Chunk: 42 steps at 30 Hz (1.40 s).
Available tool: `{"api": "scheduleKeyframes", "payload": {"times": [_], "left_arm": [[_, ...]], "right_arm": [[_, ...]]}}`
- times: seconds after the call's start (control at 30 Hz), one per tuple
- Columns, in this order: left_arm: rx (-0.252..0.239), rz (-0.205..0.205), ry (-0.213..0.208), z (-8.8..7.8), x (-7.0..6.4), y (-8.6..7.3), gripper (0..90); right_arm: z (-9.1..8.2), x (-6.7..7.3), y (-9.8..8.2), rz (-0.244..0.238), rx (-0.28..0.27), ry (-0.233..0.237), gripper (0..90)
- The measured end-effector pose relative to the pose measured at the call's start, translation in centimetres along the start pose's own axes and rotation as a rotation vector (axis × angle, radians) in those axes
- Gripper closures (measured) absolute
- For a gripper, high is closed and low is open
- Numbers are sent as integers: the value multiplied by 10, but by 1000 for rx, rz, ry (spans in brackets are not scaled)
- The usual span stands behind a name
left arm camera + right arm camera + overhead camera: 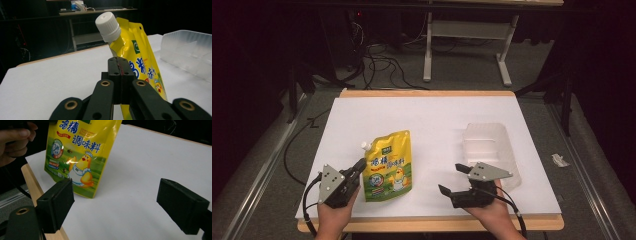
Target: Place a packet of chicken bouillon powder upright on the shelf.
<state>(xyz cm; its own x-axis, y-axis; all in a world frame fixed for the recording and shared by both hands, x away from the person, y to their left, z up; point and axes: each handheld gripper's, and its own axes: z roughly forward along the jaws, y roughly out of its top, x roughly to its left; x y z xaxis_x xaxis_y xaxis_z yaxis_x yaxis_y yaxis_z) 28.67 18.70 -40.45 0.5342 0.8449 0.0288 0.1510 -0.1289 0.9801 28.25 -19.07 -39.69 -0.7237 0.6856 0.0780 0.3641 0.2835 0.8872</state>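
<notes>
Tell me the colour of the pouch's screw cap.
White; the screw cap shows best in the left gripper view.

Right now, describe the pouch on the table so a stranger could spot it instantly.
Start at the white table top and look at its near left part, opposite the clear plastic tray on the right. There stands a yellow pouch beside the left tool. Unlike the colourless tray, it is bright yellow, with a white screw cap at one top corner and a cartoon chick on the front.

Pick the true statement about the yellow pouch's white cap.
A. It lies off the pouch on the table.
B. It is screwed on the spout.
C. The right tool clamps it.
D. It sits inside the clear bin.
B: the white cap sits on the spout atop the pouch.
</notes>
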Motion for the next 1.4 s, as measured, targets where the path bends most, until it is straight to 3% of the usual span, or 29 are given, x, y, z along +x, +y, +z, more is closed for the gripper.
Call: {"api": "scheduleKeyframes", "payload": {"times": [0.23,0.4,0.43,0.53,0.57,0.7,0.87,0.93,1.13,1.3,1.4], "left_arm": [[1,23,-16,-14,-6,-3,900],[2,27,-17,-17,-7,-4,900],[1,27,-17,-18,-7,-4,900],[2,37,-15,-18,-8,-4,900],[1,37,-16,-18,-8,-4,900],[0,37,-16,-18,-8,-4,900],[-2,39,-18,-18,-8,-4,900],[-4,38,-19,-18,-8,-4,900],[-1,28,-15,-18,-7,-4,900],[6,24,-15,-16,-5,-5,900],[8,28,-16,-13,-6,-4,900]], "right_arm": [[42,15,11,8,21,49,134],[64,18,18,10,21,67,133],[77,19,23,3,23,73,135],[86,20,26,4,29,79,139],[97,21,31,-2,29,85,146],[107,20,35,4,30,91,155],[121,19,40,13,19,145,195],[128,20,44,22,24,185,269],[133,22,46,18,21,221,409],[126,19,45,25,8,246,656],[117,20,45,2,-2,243,793]]}}
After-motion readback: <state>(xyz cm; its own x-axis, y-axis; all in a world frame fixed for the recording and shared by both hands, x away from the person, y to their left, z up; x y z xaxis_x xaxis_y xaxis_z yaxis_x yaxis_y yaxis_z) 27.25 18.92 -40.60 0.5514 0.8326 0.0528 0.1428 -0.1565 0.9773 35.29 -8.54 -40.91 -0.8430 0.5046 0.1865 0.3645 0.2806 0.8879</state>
